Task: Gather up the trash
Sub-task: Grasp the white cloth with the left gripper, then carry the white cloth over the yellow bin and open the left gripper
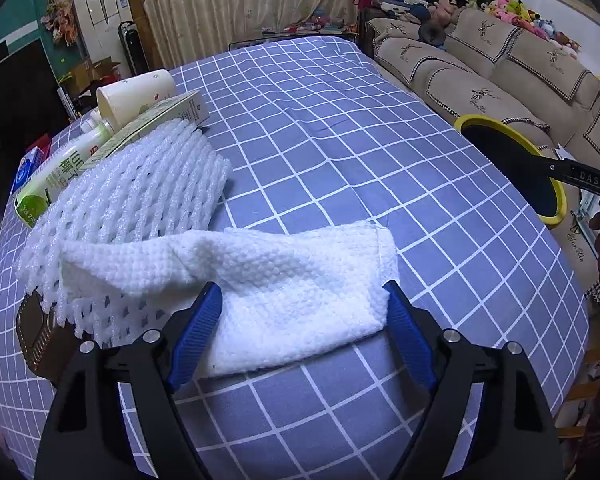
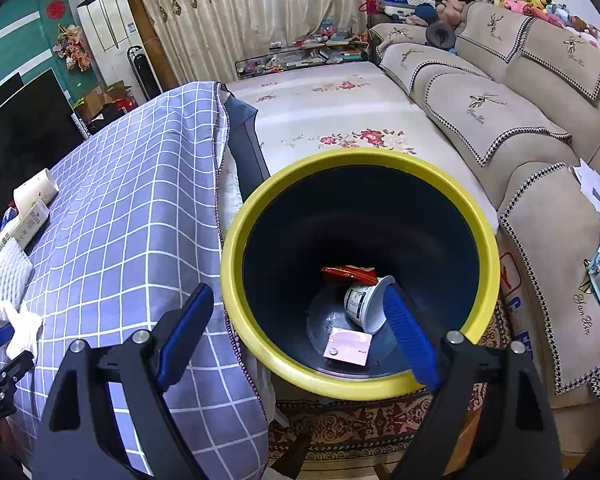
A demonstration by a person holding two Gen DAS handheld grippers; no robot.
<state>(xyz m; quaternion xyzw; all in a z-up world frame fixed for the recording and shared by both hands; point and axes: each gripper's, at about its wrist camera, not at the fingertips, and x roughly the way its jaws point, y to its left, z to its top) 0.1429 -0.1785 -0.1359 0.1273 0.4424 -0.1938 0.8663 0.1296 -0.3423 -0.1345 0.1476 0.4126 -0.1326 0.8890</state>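
My left gripper is open, its blue fingers on either side of a white paper towel lying on the blue checked tablecloth. Behind the towel lie a white foam net, a green-labelled bottle, a carton box and a paper cup. My right gripper is open and empty above the yellow-rimmed bin. The bin holds a white tub, a red wrapper and a pink card. The bin also shows in the left wrist view.
A brown ridged object lies at the table's left edge under the net. A beige sofa runs along the right, with plush toys on its back. A patterned rug lies under the bin. A floral mat lies beyond the bin.
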